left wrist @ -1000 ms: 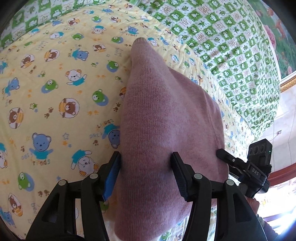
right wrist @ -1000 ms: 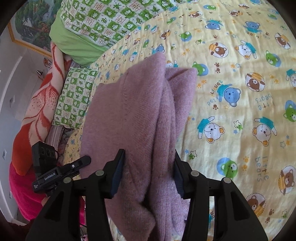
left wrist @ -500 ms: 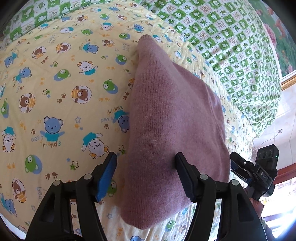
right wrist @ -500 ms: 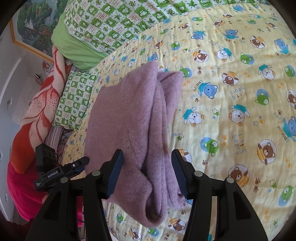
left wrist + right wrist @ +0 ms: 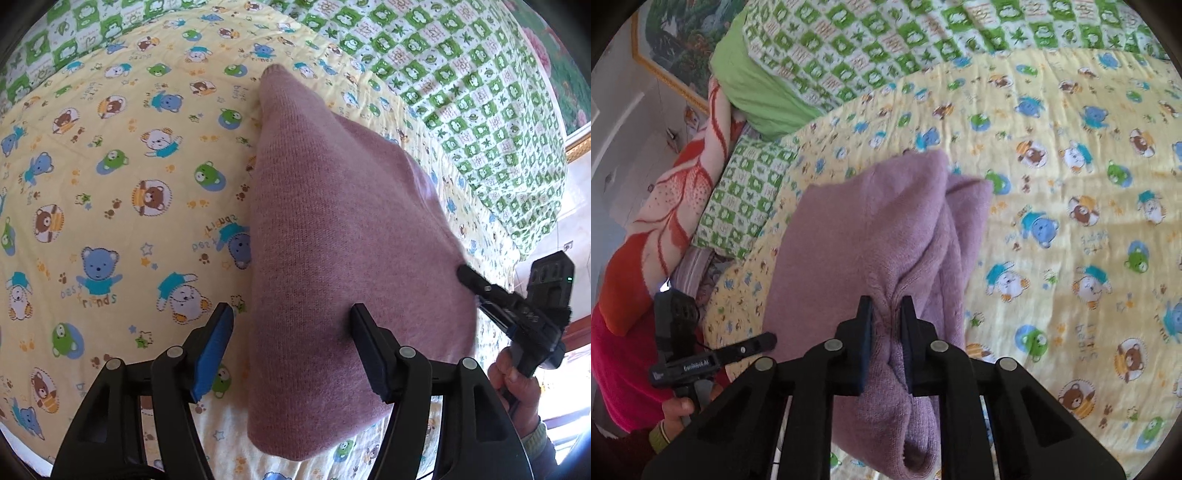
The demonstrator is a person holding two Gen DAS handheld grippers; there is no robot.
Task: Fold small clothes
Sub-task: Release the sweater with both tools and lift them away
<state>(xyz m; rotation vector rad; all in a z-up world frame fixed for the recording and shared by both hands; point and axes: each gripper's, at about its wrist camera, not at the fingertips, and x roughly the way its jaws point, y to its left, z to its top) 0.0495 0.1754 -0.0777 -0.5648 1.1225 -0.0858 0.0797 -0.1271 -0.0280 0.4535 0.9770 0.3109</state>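
A folded mauve knitted sweater [image 5: 332, 258] lies on the yellow bear-print bedsheet [image 5: 110, 166]. My left gripper [image 5: 291, 332] is open, its jaws spread over the sweater's near left edge, one on each side, not pinching it. In the right wrist view the sweater [image 5: 857, 236] shows its layered folds on the right side. My right gripper [image 5: 886, 314] is shut on a bunch of the sweater's near edge. The right gripper also shows in the left wrist view [image 5: 517, 314], at the sweater's right edge.
A green and white checked quilt [image 5: 461, 92] lies along the far right of the bed. A green pillow [image 5: 757, 92], a small checked pillow [image 5: 746, 199] and a red and white blanket [image 5: 665, 206] are piled at the bed's left end. A framed picture [image 5: 676, 33] hangs behind.
My right gripper closed on the sweater's near edge, bunching the cloth. My left gripper stays open and has drawn back slightly from the sweater.
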